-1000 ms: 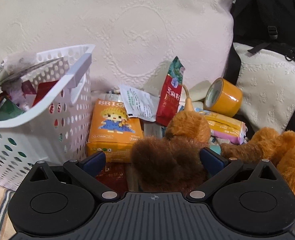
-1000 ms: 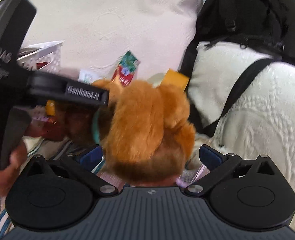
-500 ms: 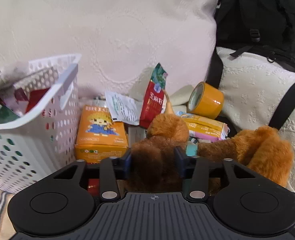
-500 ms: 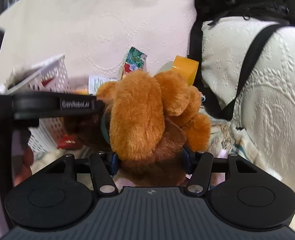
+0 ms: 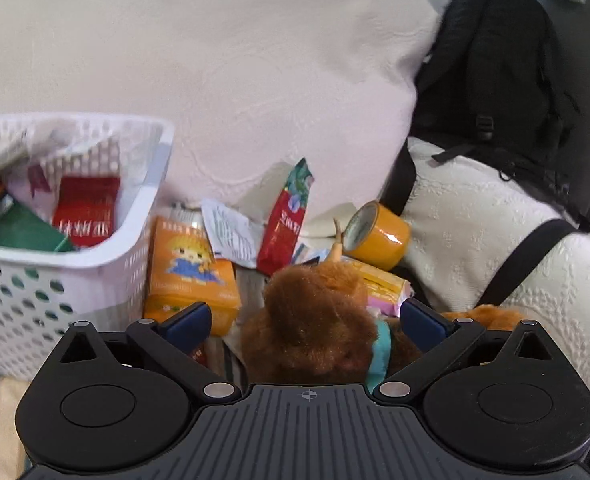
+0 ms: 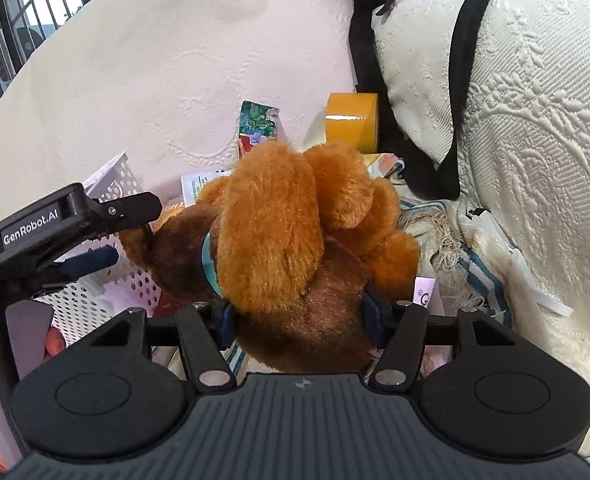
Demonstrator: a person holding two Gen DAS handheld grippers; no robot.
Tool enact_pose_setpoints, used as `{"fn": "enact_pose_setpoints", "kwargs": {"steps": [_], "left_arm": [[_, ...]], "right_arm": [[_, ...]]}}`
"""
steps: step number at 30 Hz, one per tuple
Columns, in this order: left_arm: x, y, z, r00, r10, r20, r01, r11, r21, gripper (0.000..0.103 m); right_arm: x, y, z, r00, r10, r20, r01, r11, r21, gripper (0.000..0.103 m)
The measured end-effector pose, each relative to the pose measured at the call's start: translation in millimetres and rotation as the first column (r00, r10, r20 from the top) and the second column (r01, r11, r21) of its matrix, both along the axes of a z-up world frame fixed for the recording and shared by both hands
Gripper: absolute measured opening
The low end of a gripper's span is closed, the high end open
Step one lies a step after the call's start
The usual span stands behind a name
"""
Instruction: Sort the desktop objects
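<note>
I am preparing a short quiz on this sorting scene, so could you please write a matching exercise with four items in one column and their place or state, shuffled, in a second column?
Items:
1. plush toy
2. red packet
3. tape roll
4. left gripper

Places or states:
A. lying on its side beside the white cushion
B. inside the white basket
C. jaws opening, pads clear of the fur
D. clamped between the right gripper's pads

Pairs: 1-D, 2-B, 3-A, 4-C
</note>
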State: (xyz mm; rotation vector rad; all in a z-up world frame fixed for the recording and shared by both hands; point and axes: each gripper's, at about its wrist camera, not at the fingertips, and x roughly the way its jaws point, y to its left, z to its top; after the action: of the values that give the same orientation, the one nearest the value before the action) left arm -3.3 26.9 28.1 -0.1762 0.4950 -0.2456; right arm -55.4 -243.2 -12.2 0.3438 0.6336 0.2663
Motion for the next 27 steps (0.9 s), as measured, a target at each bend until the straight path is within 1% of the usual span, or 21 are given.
{"fn": "enact_pose_setpoints", "kwargs": {"steps": [2,3,5,7,8,10,12,14,15,16,17,18,19,20,21,22,25,27], "left_arm": [[-1,-12,-2,0.999,0.031,0.036,-0.034,0.996,0.082,0.103],[1,-16,-5,0.998,0.031,0.047,-0.036,0.993,0.109,0.103],[7,-23,-9,0.999,0.008,0.050,-0.014,0.991,0.130,0.103],[14,-26,-17,0.999,0.005,0.047,-0.011,0.991,0.132,0.103],[18,-26,-21,0.999,0.007,0.040,-0.012,0.992,0.125,0.103],[27,-22,-30,1.000,0.017,0.024,-0.019,0.996,0.091,0.103],[34,-14,-36,1.000,0.030,-0.003,-0.030,0.999,0.030,0.103],[39,-6,-39,0.999,0.026,-0.045,-0.028,0.999,-0.035,0.102],[41,-4,-40,0.998,0.023,-0.058,-0.026,0.998,-0.051,0.098],[42,-5,-41,0.998,0.022,-0.062,-0.025,0.998,-0.049,0.087],[42,-5,-41,0.998,0.014,-0.067,-0.018,0.999,-0.046,0.074],[42,-6,-41,0.997,0.000,-0.075,-0.004,0.999,-0.050,0.069],[42,-8,-41,0.997,0.000,-0.076,-0.003,0.999,-0.049,0.067],[40,-10,-40,0.998,0.006,-0.068,-0.008,0.999,-0.035,0.065],[38,-14,-39,0.998,0.009,-0.057,-0.010,1.000,-0.015,0.064],[36,-17,-38,0.999,0.013,-0.049,-0.013,1.000,0.008,0.062],[29,-24,-33,0.999,0.022,-0.029,-0.020,0.998,0.052,0.058],[24,-24,-26,1.000,0.022,-0.018,-0.021,0.998,0.051,0.055]], "right_arm": [[0,1,0,1.000,0.003,0.003,-0.003,1.000,0.000,0.069],[0,0,0,1.000,0.002,0.007,-0.002,1.000,0.004,0.070],[-2,-1,-1,1.000,-0.002,0.017,0.002,1.000,0.027,0.079],[-2,-5,-4,1.000,-0.007,0.008,0.007,0.998,0.060,0.083],[-3,-5,-6,1.000,-0.013,0.009,0.012,0.998,0.068,0.085],[-3,-2,-5,1.000,-0.018,0.023,0.017,0.999,0.040,0.085],[-7,3,-4,0.998,-0.028,0.059,0.028,1.000,0.004,0.087],[-14,10,-3,0.990,-0.069,0.119,0.076,0.996,-0.052,0.098],[-17,15,-3,0.985,-0.089,0.150,0.103,0.991,-0.090,0.100],[-22,17,-3,0.980,-0.100,0.174,0.122,0.985,-0.119,0.100],[-23,21,-3,0.976,-0.104,0.191,0.133,0.981,-0.143,0.100],[-23,25,-3,0.976,-0.093,0.196,0.128,0.977,-0.172,0.100],[-19,30,-2,0.982,-0.072,0.175,0.108,0.973,-0.205,0.100],[-14,33,-2,0.989,-0.049,0.139,0.081,0.968,-0.239,0.099],[-7,38,-3,0.996,-0.015,0.087,0.038,0.962,-0.271,0.093],[0,41,-3,0.999,0.013,0.039,-0.001,0.957,-0.289,0.072],[-6,40,2,0.999,-0.018,0.050,0.031,0.961,-0.274,0.066],[-12,36,6,0.998,-0.032,0.045,0.042,0.971,-0.237,0.065]]}}
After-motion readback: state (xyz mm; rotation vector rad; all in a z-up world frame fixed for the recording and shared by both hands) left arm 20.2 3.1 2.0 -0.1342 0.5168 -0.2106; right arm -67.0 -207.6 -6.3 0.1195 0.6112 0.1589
